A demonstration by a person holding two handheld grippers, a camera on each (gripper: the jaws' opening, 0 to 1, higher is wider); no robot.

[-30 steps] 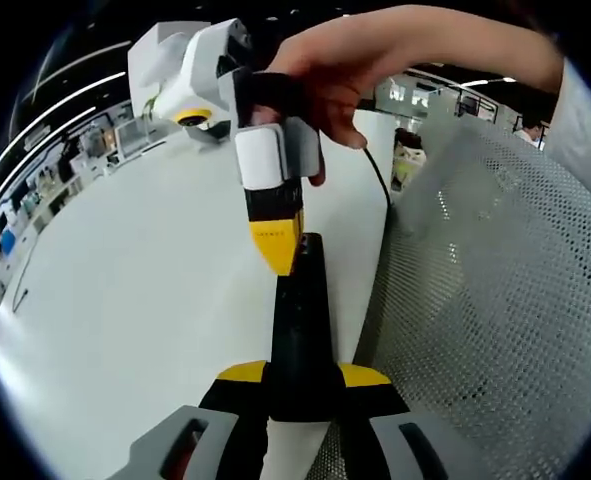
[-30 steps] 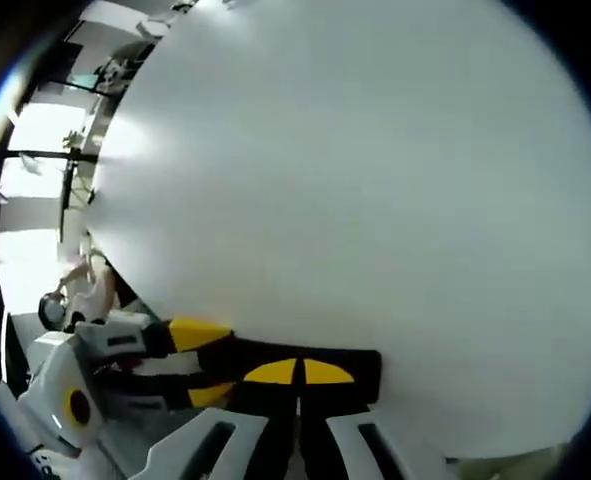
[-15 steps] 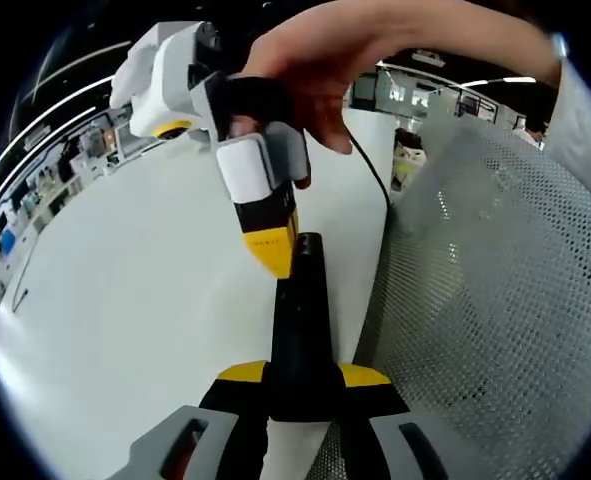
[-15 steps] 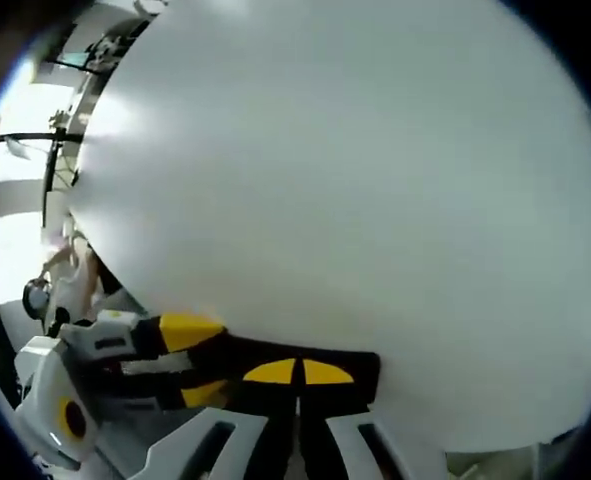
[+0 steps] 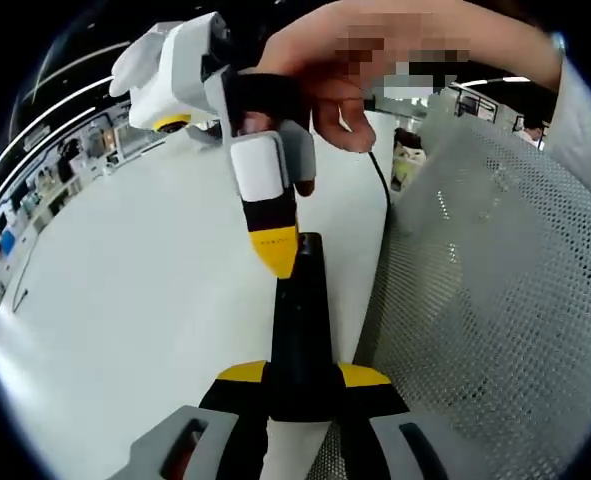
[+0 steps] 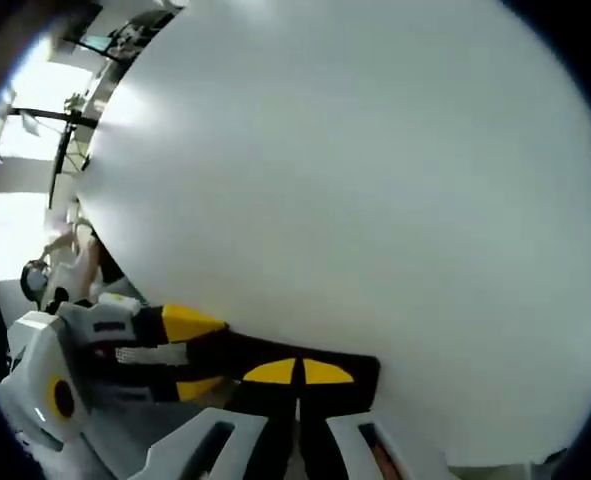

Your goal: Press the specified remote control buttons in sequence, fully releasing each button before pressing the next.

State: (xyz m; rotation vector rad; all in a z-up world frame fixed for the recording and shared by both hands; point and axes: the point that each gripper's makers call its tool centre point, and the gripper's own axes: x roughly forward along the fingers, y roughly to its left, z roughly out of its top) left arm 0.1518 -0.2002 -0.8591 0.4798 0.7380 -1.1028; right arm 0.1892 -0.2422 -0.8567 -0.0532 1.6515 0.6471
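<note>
- My left tool point(image 5: 300, 385), with yellow-tipped black jaws rising from the bottom of the left gripper view, is clenched on a slim black bar-shaped remote control point(image 5: 302, 320), one jaw on each long side.
- The remote control's long axis runs straight away from my left tool, up the middle of that view, and it lies low over the plain white tabletop point(image 5: 125, 300).
- My right tool point(image 5: 275, 250), white-bodied with a yellow tip and held in a hand point(image 5: 325, 75), comes down from above. Its jaws are pressed together into one point.
- That point sits at the remote control's far end, touching it or just above it; I cannot tell which.
- So the target lies directly below my right tool, which is the nearer one for pressing.
- In the right gripper view the closed yellow jaw tips point(image 6: 297, 371) rest against the dark remote control point(image 6: 355, 375), with my left tool point(image 6: 165, 345) gripping it from the left.
- No buttons are visible; the surface reads as smooth matt black.
- A grey perforated mesh panel point(image 5: 495, 300) stands just beside the remote control.
</note>
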